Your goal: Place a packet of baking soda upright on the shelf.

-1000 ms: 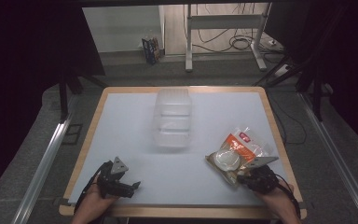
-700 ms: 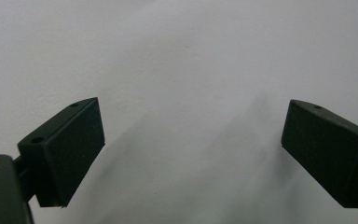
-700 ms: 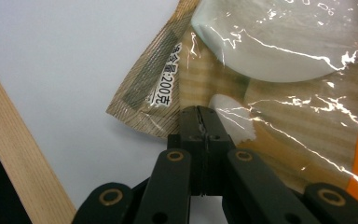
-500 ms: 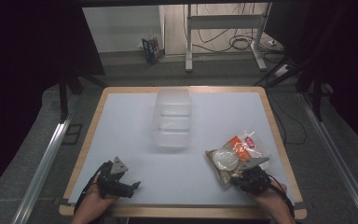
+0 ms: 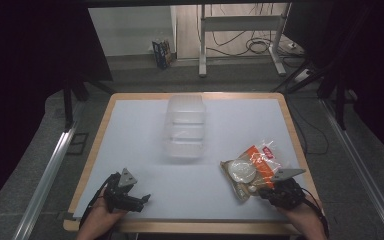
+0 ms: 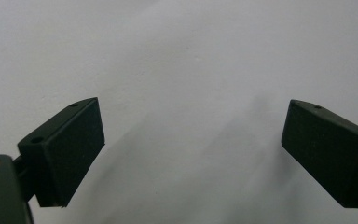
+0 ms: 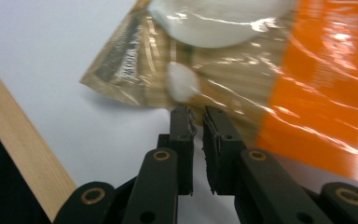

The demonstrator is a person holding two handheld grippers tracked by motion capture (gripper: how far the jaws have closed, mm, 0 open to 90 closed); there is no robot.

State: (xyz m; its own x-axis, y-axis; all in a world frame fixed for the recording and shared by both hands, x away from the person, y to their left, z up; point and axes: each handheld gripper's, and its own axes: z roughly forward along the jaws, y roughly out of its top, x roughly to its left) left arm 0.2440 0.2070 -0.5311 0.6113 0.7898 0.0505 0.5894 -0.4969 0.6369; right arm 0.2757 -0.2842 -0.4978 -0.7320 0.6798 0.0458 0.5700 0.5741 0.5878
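Snack bag (image 7: 261,70) sits at our right gripper (image 7: 199,122), whose jaws have just been opening with a narrow gap, while our left gripper (image 6: 191,140) gapes empty.

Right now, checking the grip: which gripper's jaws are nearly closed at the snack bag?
The right gripper: jaws a narrow gap apart at the snack bag edge. The left gripper gapes wide.

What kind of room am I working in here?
Probably a lab or recording workstation: a wood-edged white table fenced by dark screens, metal stand legs and loose floor cables behind it.
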